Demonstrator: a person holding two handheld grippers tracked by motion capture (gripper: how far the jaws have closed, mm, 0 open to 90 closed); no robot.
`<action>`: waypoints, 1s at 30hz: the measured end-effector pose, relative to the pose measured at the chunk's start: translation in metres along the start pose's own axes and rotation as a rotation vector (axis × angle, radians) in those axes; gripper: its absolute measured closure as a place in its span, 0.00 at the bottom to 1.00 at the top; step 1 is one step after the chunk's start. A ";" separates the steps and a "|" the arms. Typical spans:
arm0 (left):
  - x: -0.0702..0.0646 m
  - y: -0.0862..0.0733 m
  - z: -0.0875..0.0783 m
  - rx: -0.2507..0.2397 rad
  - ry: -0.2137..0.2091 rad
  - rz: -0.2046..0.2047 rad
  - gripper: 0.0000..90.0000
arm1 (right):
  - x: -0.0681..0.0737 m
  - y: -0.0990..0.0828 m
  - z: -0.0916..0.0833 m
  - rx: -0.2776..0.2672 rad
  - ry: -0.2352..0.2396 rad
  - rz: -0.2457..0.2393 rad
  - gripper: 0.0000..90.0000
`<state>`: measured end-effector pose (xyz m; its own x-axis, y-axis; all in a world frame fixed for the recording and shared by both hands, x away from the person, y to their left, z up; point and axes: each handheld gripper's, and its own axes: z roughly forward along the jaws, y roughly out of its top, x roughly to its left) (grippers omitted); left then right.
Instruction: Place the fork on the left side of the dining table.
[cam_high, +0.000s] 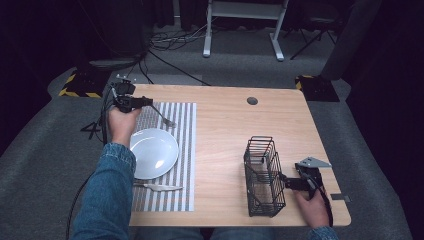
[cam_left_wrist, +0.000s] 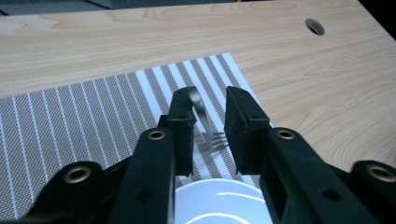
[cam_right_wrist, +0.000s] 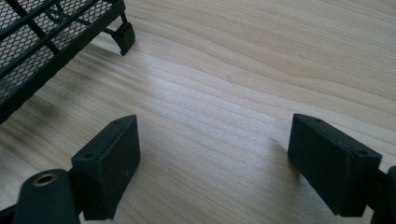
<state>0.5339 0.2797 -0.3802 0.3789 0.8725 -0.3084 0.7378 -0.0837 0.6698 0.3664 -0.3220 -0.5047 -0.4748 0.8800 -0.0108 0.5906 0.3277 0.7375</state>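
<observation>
Steel fork (cam_left_wrist: 205, 125) between left claw (cam_left_wrist: 208, 120)

The high view looked down and forward over the whole table (cam_high: 225, 115). The left gripper view sat close above the striped placemat (cam_left_wrist: 70, 116), which both shared; the right gripper view hovered near the wire basket (cam_right_wrist: 42, 37).

A plate (cam_high: 154, 152) is sitting on a mat (cam_high: 185, 150) at the table's (cam_high: 225, 125) left, fork (cam_high: 166, 119) lying beyond it, knife (cam_high: 157, 187) nearer, basket (cam_high: 263, 176) standing right.
</observation>
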 end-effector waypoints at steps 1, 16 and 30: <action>0.003 -0.001 0.000 0.001 -0.004 -0.009 0.76 | 0.000 0.000 0.000 0.000 0.000 0.000 0.19; 0.035 -0.014 0.012 0.045 0.033 -0.065 0.64 | 0.000 0.000 0.000 0.000 -0.002 0.001 0.19; 0.047 -0.028 0.018 0.085 0.056 -0.078 0.64 | 0.000 0.000 0.000 0.000 -0.002 -0.001 0.19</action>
<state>0.5411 0.3146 -0.4251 0.2885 0.9033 -0.3175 0.8096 -0.0532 0.5845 0.3663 -0.3219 -0.5047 -0.4739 0.8805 -0.0126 0.5901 0.3281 0.7376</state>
